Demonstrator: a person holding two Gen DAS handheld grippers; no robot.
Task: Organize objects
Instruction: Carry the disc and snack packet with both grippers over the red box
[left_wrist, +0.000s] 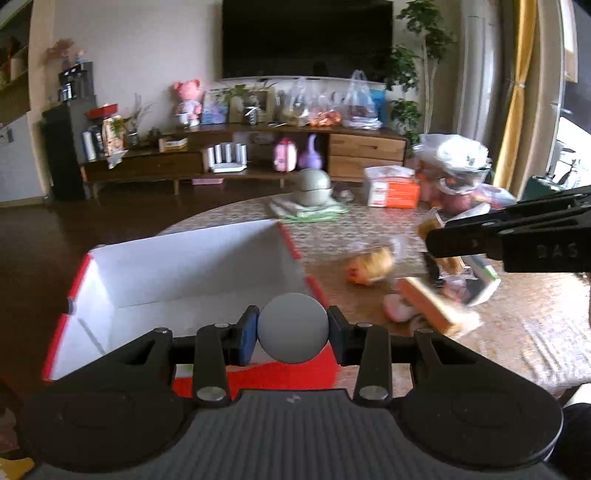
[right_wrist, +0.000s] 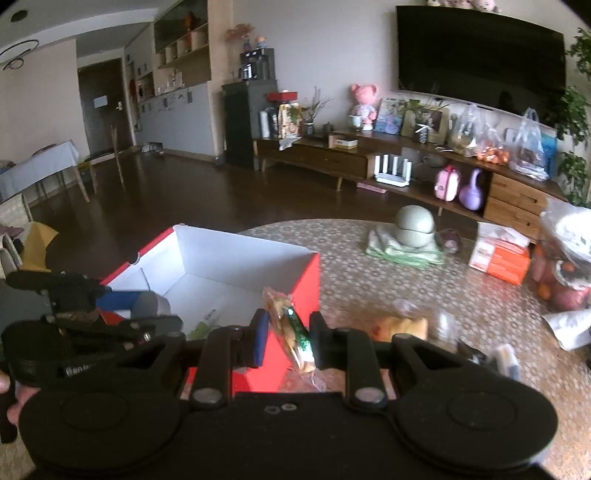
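Note:
A red box with a white inside (left_wrist: 184, 273) stands open on the patterned table; it also shows in the right wrist view (right_wrist: 236, 266). My left gripper (left_wrist: 293, 328) is shut on a grey ball (left_wrist: 293, 328) over the box's near right corner. My right gripper (right_wrist: 286, 338) is shut on a wrapped snack packet (right_wrist: 291, 332) beside the box's right wall. The right gripper shows in the left wrist view (left_wrist: 517, 236) at the right. The left gripper shows in the right wrist view (right_wrist: 122, 310) over the box.
Loose wrapped snacks (left_wrist: 369, 266) and a tan packet (left_wrist: 432, 306) lie on the table right of the box. Farther back are a grey-green lidded bowl on a cloth (right_wrist: 413, 225), an orange tissue box (right_wrist: 498, 258) and plastic bags (right_wrist: 565, 258).

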